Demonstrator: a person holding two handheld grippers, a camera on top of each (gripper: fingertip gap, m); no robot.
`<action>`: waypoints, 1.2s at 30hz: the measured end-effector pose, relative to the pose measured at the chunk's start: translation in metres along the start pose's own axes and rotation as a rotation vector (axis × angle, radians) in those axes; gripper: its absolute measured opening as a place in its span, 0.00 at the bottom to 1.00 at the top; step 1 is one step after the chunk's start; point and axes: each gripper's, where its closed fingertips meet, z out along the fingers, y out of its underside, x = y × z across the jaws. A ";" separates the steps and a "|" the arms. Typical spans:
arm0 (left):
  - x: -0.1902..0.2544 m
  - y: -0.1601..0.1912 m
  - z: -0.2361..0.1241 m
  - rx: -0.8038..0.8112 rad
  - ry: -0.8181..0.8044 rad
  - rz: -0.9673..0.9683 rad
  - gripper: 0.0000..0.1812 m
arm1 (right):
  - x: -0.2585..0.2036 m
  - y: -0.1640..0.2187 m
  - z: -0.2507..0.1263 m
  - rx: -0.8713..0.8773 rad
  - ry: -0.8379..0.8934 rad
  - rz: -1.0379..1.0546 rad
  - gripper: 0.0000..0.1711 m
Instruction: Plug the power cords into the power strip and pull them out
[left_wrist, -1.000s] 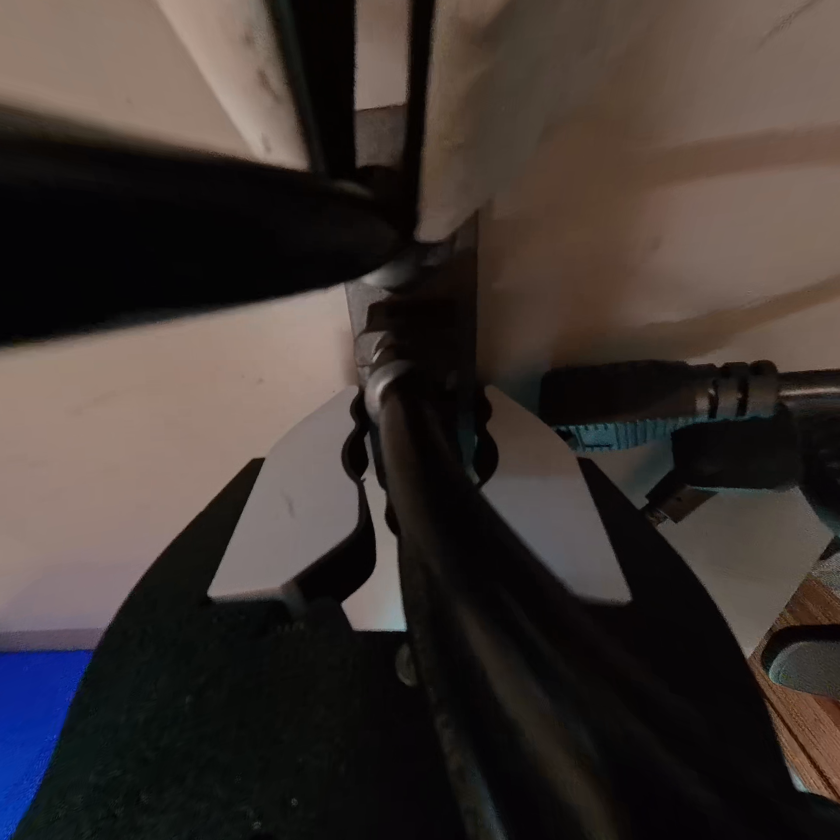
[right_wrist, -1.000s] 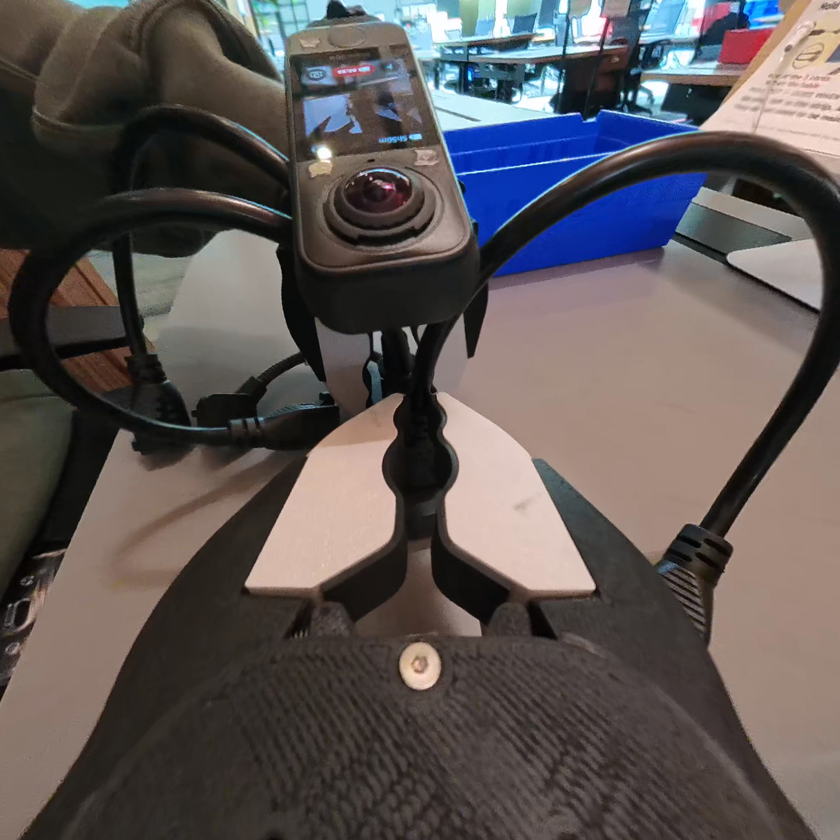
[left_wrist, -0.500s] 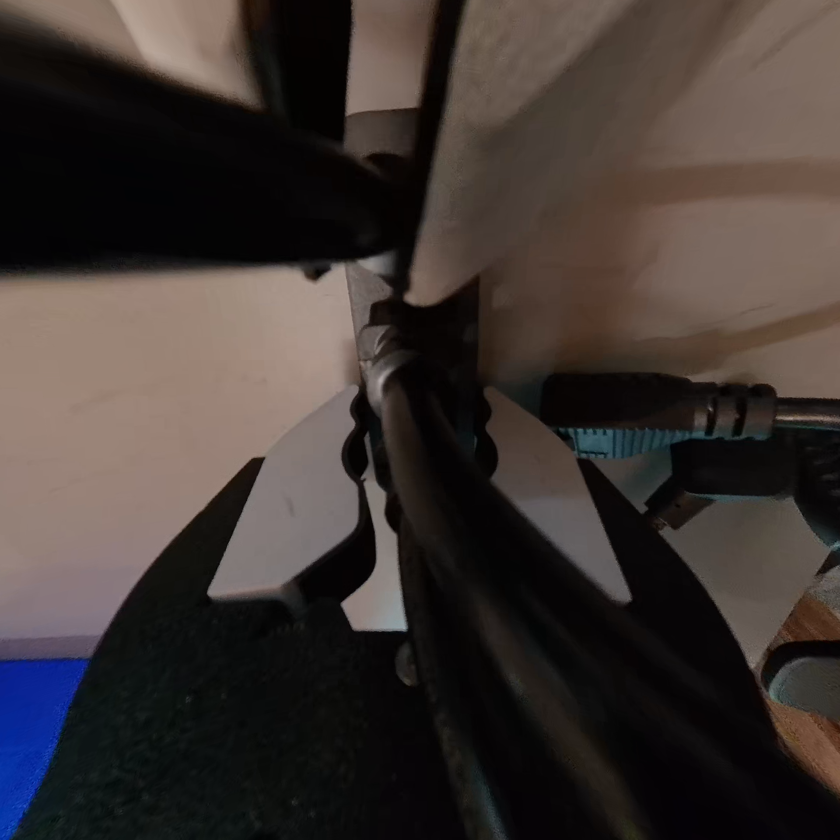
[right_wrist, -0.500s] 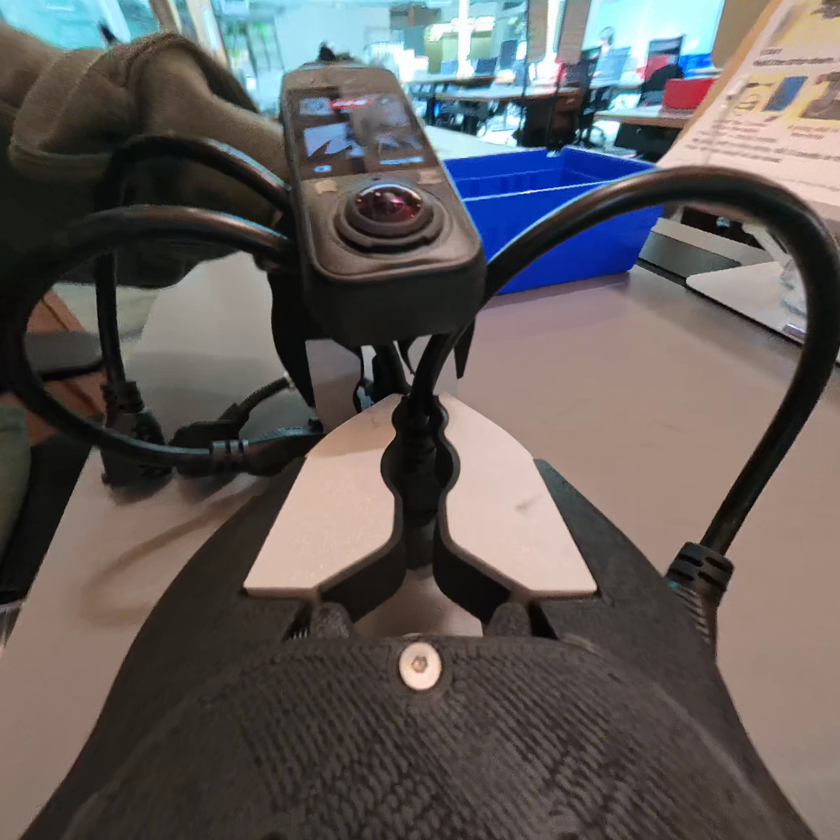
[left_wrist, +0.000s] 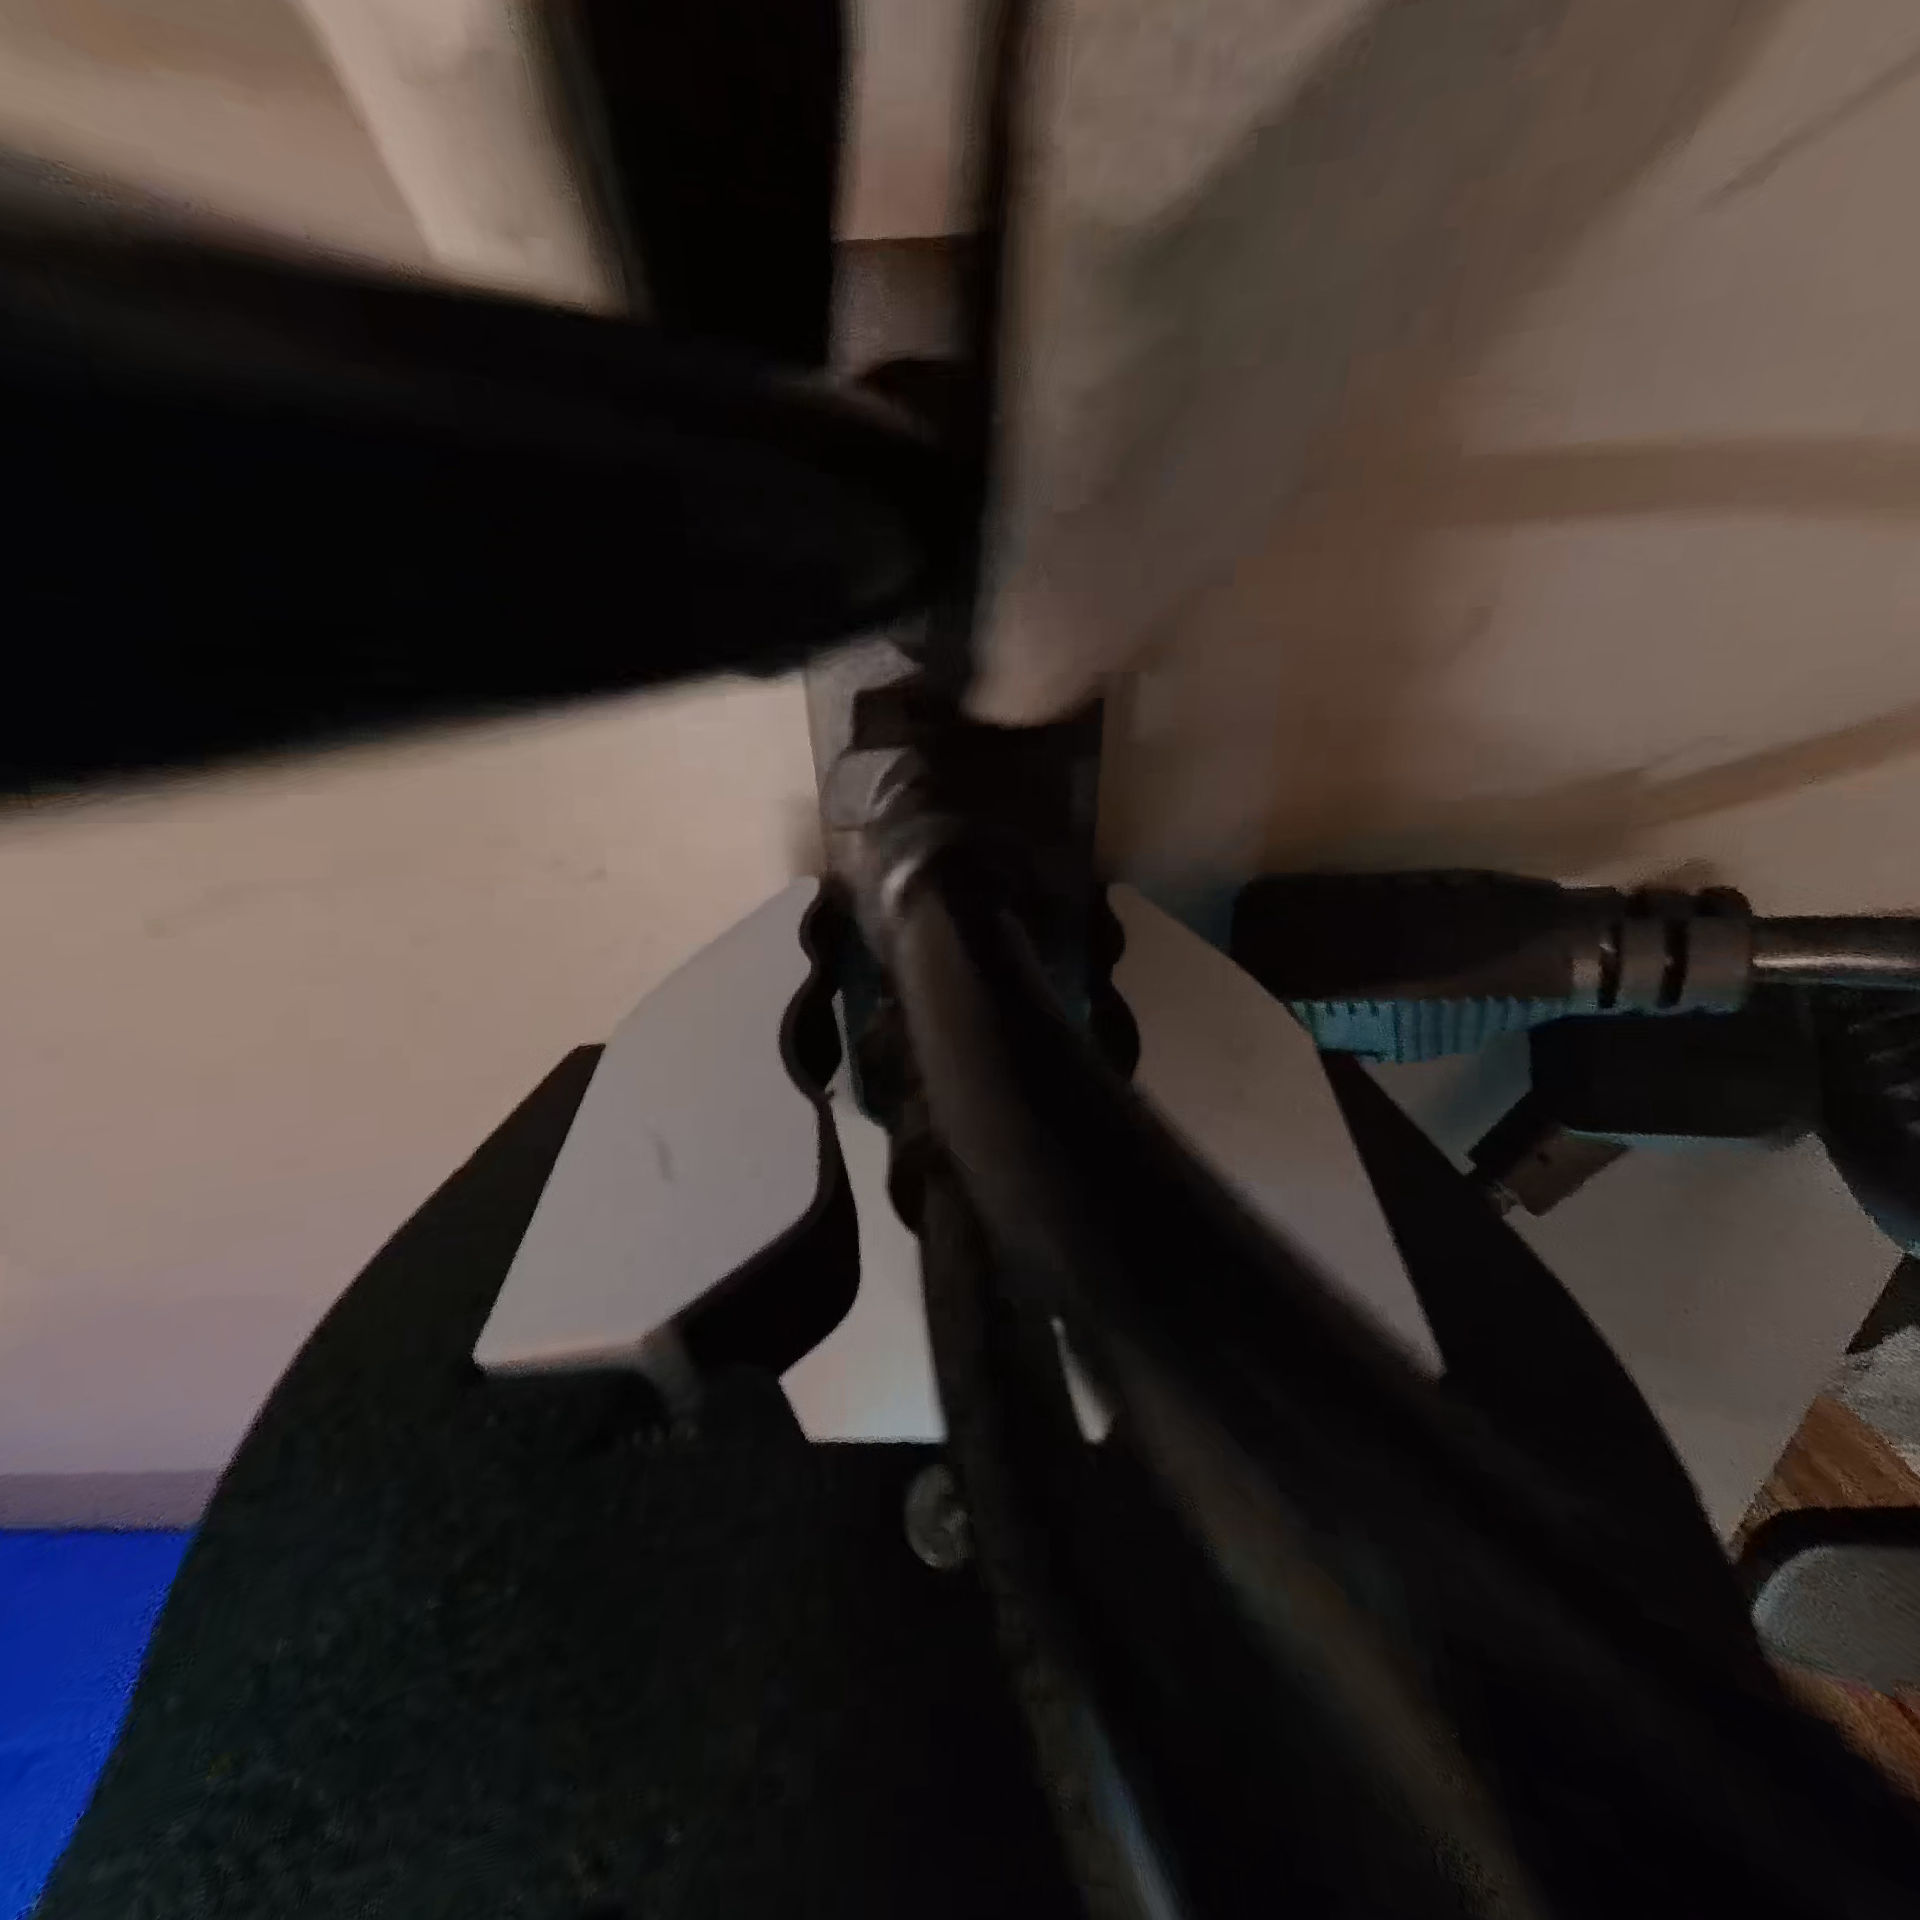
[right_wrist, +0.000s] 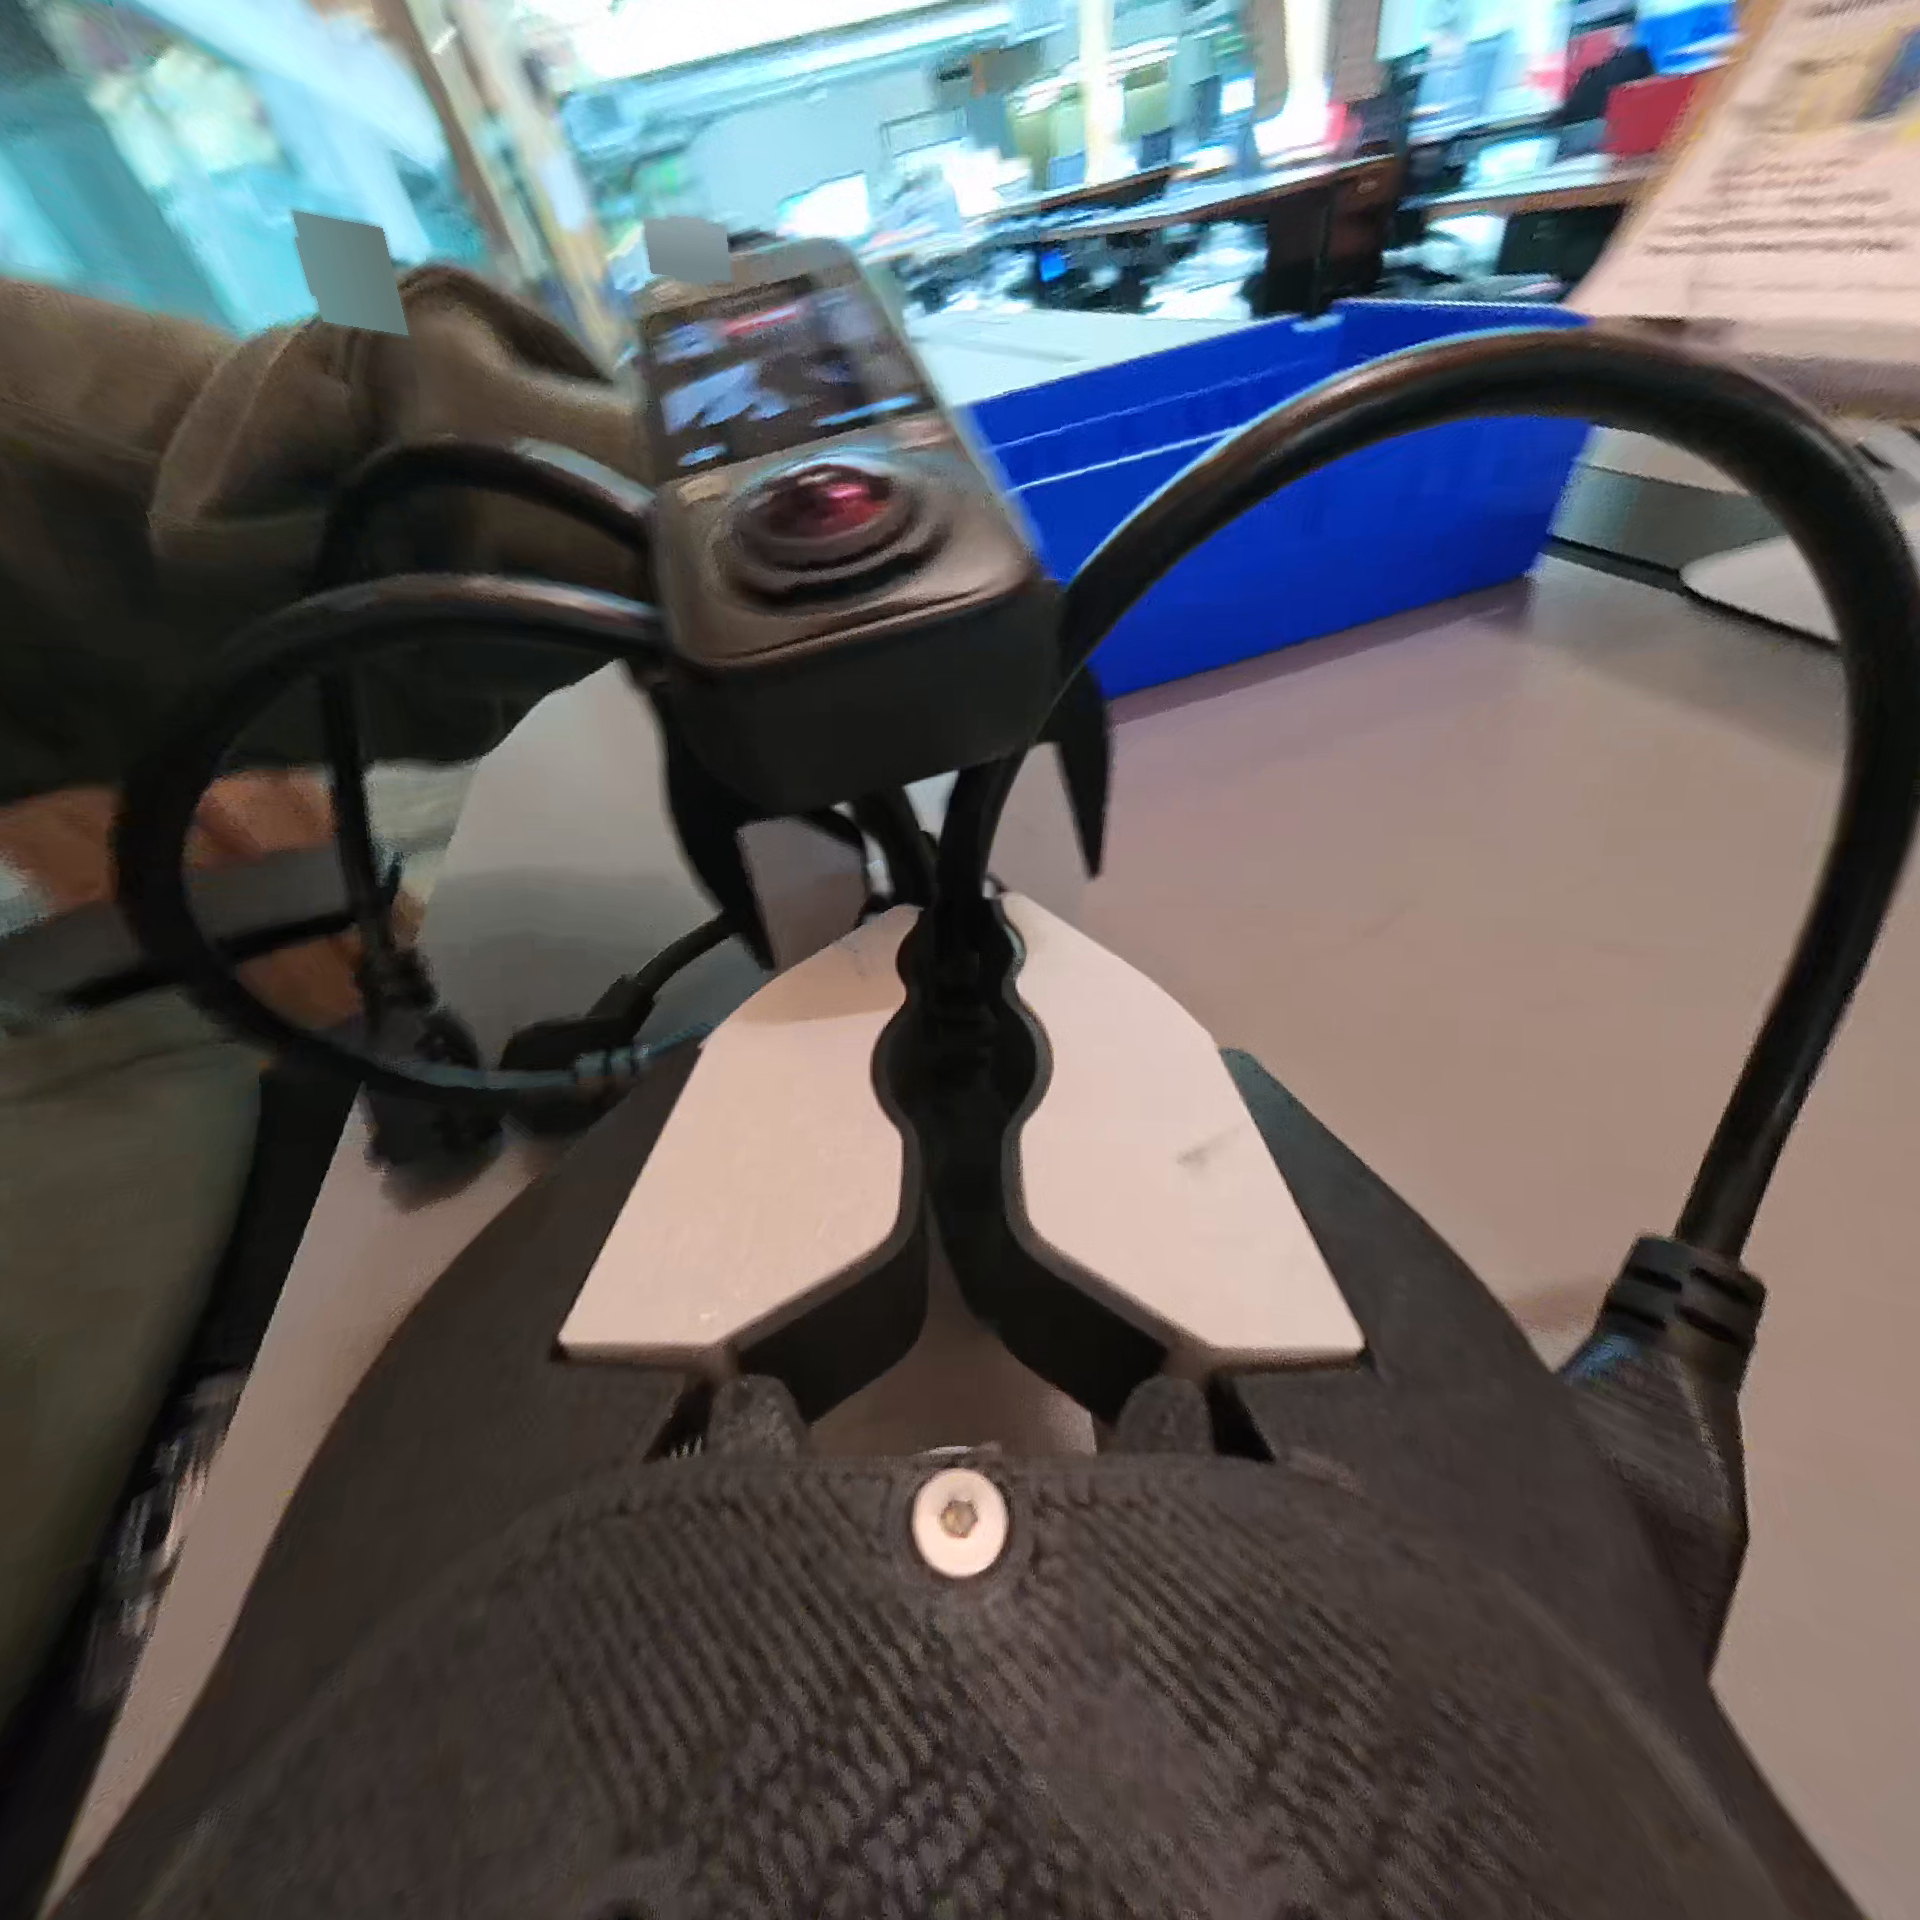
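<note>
right gripper (right_wrist: 961, 971) pinched on a cord (right_wrist: 1621, 436), looped clear of the table (right_wrist: 1403, 935). left gripper (left_wrist: 961, 997) clamps a dark plug (left_wrist: 966, 831) opposite, likely bracing. strip not discernible; spare plugs (left_wrist: 1455, 935) lie beside.

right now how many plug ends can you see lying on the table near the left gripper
2: a black plug right of the left gripper, and a second plug just below it. Others may be hidden.

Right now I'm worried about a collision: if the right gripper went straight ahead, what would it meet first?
Most likely the left gripper, whose camera faces it just beyond the right gripper, shut on a black cord. Blur hides the gap.
</note>
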 end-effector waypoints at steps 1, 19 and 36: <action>0.003 -0.002 0.000 0.013 0.005 0.047 0.24 | -0.010 0.003 -0.002 -0.049 -0.062 -0.065 0.05; 0.004 -0.012 0.001 0.018 -0.010 -0.028 0.25 | 0.008 -0.003 -0.010 -0.040 0.045 0.059 0.05; 0.003 -0.019 0.002 0.044 -0.008 -0.043 0.25 | 0.012 -0.007 -0.016 -0.024 0.029 0.038 0.05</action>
